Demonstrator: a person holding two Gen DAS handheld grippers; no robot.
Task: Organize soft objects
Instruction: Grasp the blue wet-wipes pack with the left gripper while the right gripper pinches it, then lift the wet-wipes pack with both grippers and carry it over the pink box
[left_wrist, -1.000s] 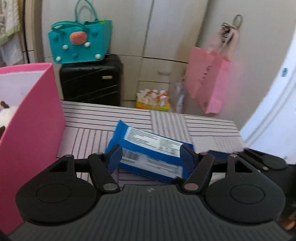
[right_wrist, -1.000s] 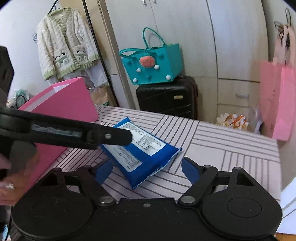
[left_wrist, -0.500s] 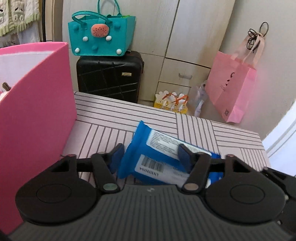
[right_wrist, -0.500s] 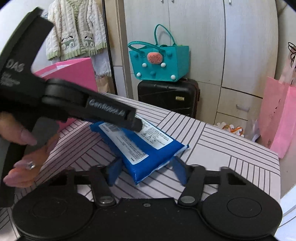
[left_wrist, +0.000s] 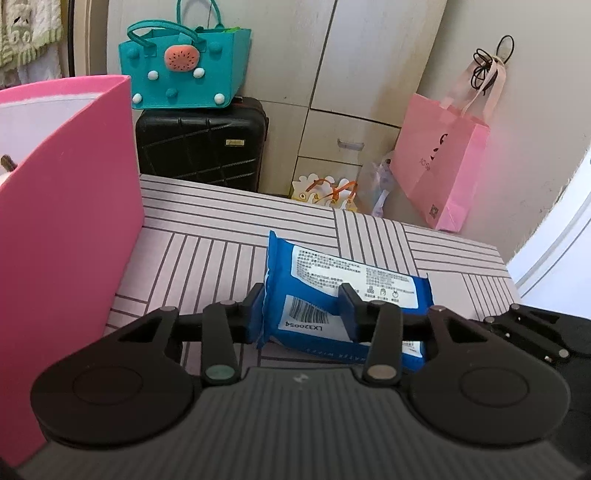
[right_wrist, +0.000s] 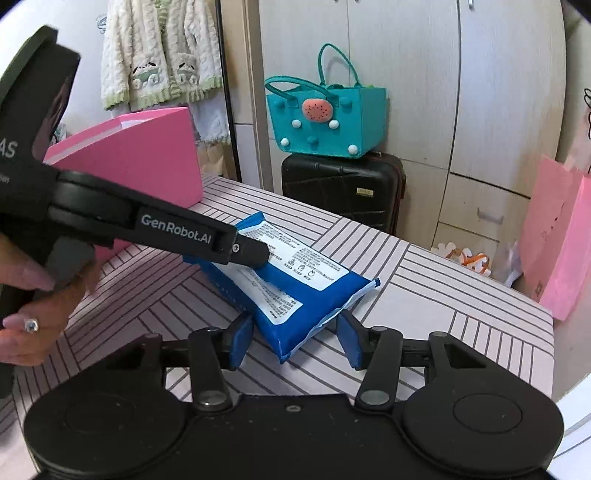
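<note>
Broadly, underneath everything, a pink worktop (left_wrist: 207, 229) ruled with dark stripes. At its left edge, upright and open-topped, a tall pink box (left_wrist: 66, 221), well apart from the pack. Beyond the far edge of the worktop, on the floor against pale cupboard doors, a black suitcase (left_wrist: 199, 147), and sitting on top of it a teal felt bag (left_wrist: 184, 74) with white pom-poms and a watermelon patch. Off to the right, hanging on the wall, a pink paper bag (left_wrist: 439, 166). Seen from the right wrist only, a cream knitted cardigan (right_wrist: 159, 51) hanging behind the box. Near the middle of the worktop, to the right of the box, a blue wipes pack (left_wrist: 354, 269), label side up with white printed panels and a barcode, lying at a slant. Gripped at both ends: left tongs (left_wrist: 301, 312), jaws just now closing and narrowed to a partial gap, clamped on the barcode end, one blue pad against the pack's edge and the other pressed into its top, the wrapper creased between them. Right tongs (right_wrist: 294, 339), jaws also just drawn in, part-open, pads touching either side of the pack's other, pointed end. At the left of the right wrist view, a hand (right_wrist: 33, 295) with a ring, wrapped round the left handle.
</note>
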